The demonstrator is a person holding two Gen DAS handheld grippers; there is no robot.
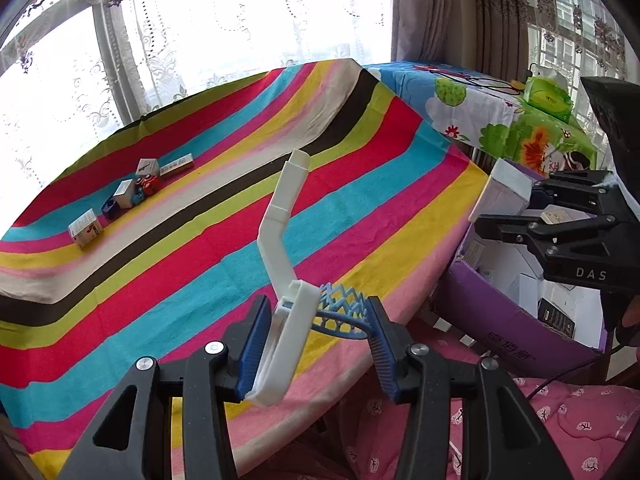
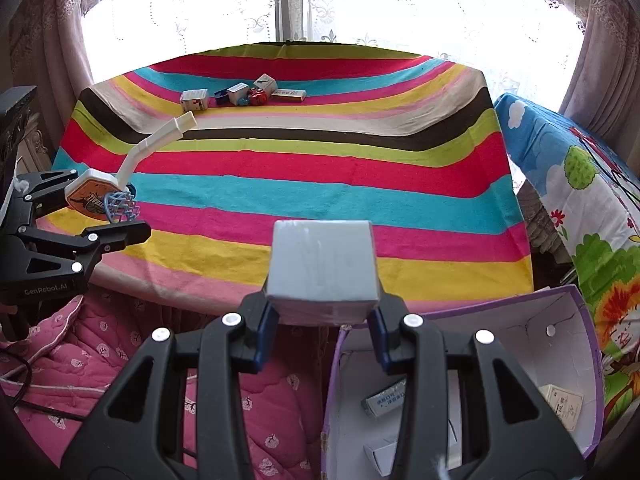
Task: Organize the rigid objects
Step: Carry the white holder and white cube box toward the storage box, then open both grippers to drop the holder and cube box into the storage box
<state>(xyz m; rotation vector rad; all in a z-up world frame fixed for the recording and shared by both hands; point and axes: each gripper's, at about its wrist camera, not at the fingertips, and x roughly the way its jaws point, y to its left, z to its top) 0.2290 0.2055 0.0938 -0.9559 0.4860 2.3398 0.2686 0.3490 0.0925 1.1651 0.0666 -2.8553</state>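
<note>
- The left gripper (image 1: 316, 344) is clamped on a white toy basketball hoop (image 1: 280, 280) with a blue net, held over the table's near edge.
- The right gripper (image 2: 322, 334) is clamped on a pale box (image 2: 322, 264) by the table's near right corner, above the purple carton (image 2: 520, 360).
- Small boxes and perhaps toy cars (image 2: 244, 94) line the striped table's (image 2: 320, 184) far edge.

Two tools (image 1: 316, 344) (image 2: 322, 328), one toy hoop (image 1: 288, 240), one purple bin (image 2: 560, 320) — four small boxes (image 2: 194, 100) (far stripe).
</note>
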